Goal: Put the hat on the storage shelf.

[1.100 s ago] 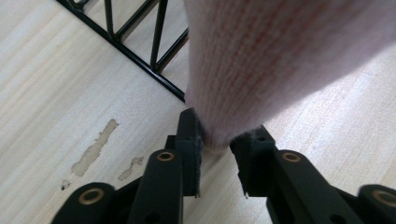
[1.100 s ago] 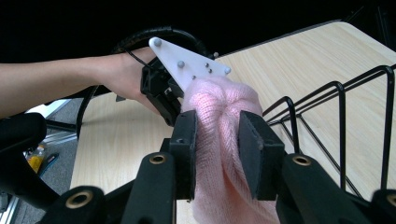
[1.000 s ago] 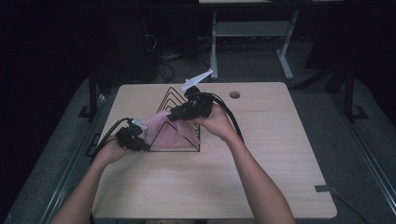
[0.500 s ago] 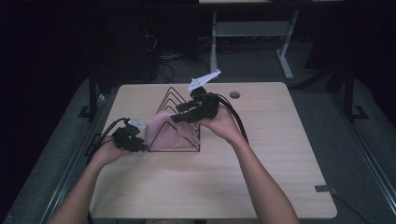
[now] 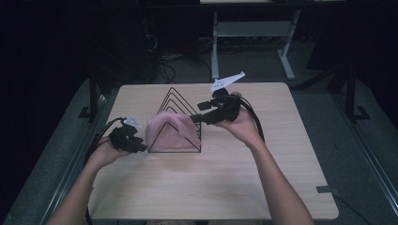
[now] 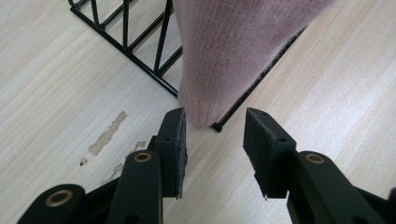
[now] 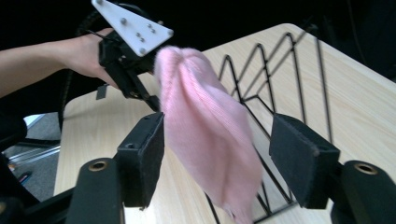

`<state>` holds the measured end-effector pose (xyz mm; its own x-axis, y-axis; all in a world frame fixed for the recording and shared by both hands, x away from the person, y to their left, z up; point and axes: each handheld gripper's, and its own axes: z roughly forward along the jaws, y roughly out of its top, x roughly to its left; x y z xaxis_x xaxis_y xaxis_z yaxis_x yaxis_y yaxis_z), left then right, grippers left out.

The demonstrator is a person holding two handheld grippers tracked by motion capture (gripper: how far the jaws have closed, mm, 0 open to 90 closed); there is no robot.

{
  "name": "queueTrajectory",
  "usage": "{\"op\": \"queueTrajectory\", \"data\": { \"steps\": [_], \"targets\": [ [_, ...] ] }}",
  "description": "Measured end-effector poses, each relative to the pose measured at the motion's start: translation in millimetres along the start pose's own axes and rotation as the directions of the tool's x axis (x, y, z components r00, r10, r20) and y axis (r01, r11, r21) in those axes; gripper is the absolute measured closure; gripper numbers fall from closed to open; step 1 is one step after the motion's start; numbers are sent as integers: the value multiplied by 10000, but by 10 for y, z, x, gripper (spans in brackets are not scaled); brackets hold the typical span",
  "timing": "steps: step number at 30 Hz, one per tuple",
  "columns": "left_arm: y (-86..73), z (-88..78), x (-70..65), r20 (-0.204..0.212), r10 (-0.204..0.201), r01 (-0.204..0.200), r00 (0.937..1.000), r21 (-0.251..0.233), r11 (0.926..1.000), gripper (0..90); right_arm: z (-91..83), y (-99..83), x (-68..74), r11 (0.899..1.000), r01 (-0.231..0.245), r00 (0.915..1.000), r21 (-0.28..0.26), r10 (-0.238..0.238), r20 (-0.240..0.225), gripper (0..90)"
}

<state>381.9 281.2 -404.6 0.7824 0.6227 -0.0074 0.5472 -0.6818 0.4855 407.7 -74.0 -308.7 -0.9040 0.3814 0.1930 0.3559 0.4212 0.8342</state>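
From the high view, a pink knitted cloth hangs draped over the front triangle of a black wire rack that stands near the middle of the wooden table. The left gripper sits low at the cloth's left edge, just beside the rack's front corner, while the right gripper hovers higher at the rack's right side, above the cloth's far slope. Placed so, the two hands flank the rack, which suits settling the cloth evenly across the wire.

In the left gripper view, the cloth falls down over the rack to its hem, which ends just in front of the left gripper. The jaws have just been opening; they stand apart with the hem's corner ahead of the tips, and neither pad presses on it, so the grip looks released.

In the right gripper view, the cloth lies as a long pink ridge over the wire rack, running between the pads of the right gripper. These jaws too have just been opening, and clear gaps show on both sides of the cloth, so it rests on the rack alone. Beyond it, the left gripper and its hand sit at the cloth's far end.
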Motion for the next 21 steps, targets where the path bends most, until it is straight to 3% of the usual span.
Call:
{"op": "queueTrajectory", "data": {
  "steps": [21],
  "targets": [
    [-83,-121,-41,272,-338,350,9991,-444,9984,500,-501,-489,-202,9966,-811,9905,112,793,1125,290]
  ]
}}
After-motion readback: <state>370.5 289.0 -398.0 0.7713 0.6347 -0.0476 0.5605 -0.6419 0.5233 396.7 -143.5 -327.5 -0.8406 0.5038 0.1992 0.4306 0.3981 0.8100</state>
